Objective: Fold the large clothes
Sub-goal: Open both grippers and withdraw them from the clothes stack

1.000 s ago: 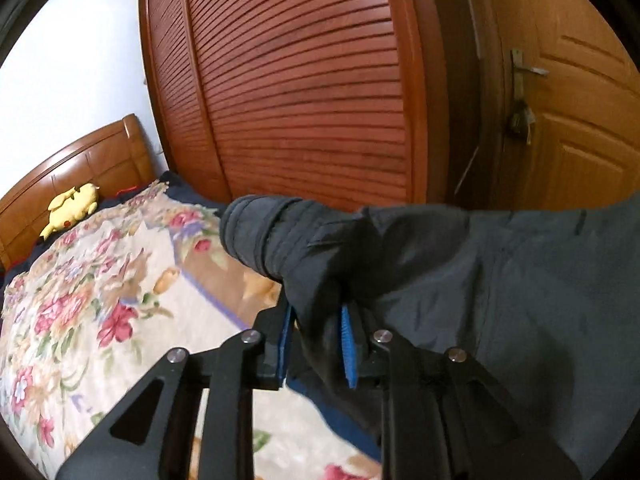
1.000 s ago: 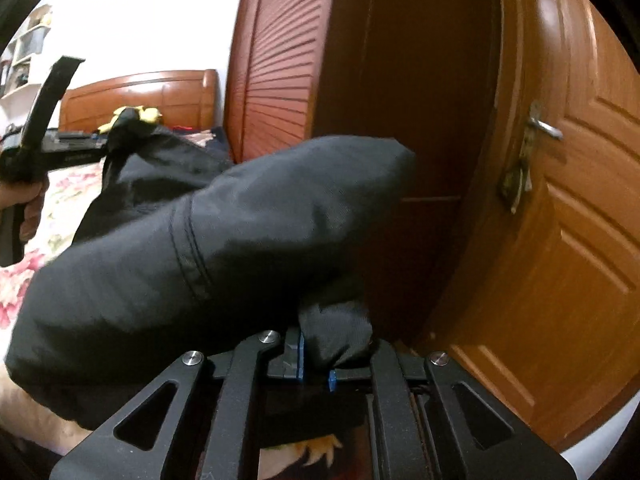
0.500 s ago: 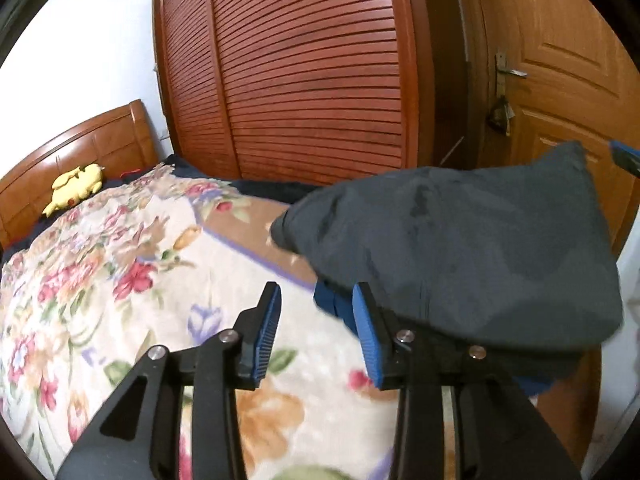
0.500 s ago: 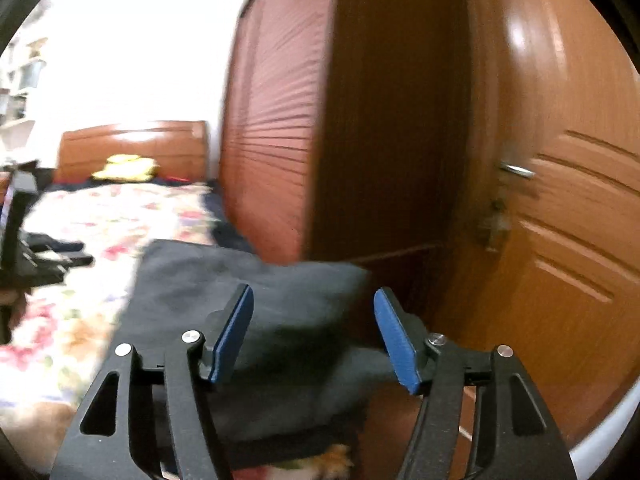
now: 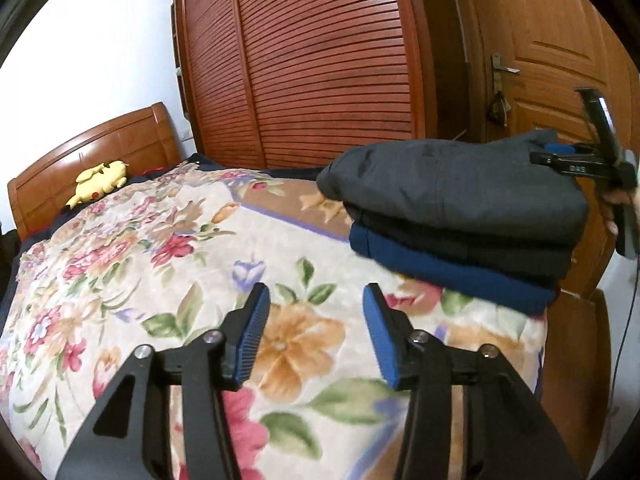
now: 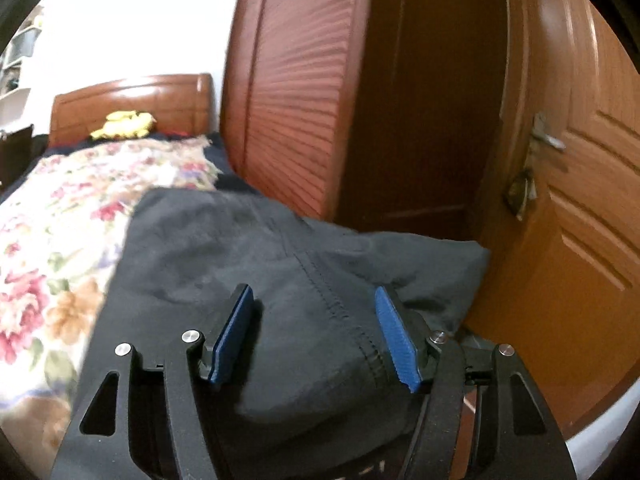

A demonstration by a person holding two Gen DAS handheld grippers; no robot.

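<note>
- Since a sec ago: both grippers were clamped on the dark grey garment [image 5: 452, 188] and holding it up in the air; now it's lying folded on the bed, top of a stack, and both have let go. Left gripper [image 5: 314, 336] has backed off from the pile, so way more of the bedspread is showing.
- Left wrist view, going L to R: wooden headboard [image 5: 100, 152] at the far left w/ a yellow plush toy [image 5: 100, 182] sitting in front of it.
- Floral bedspread [image 5: 160, 248] is filling the middle.
- Left gripper is hovering over the flowers, jaws have just been opening, blue pads [image 5: 252, 338] spread apart w/ nothing btwn them.
- Right of that, the garment is resting on a navy blue folded piece [image 5: 440, 268], near the bed's far corner, by the louvred wardrobe doors [image 5: 320, 60].
- Far right edge: right gripper [image 5: 554, 150] is sitting at the pile's far corner, a hand [image 5: 622, 208] on its handle, wooden door [image 5: 560, 60] behind.
- Right wrist view: right gripper [image 6: 316, 332] is hanging over the garment [image 6: 280, 264], jaws wide, pads [image 6: 394, 340] not pinching the cloth. Can't tell if the fingers are brushing the fabric underneath.
- Pic is a bit blurry here.
</note>
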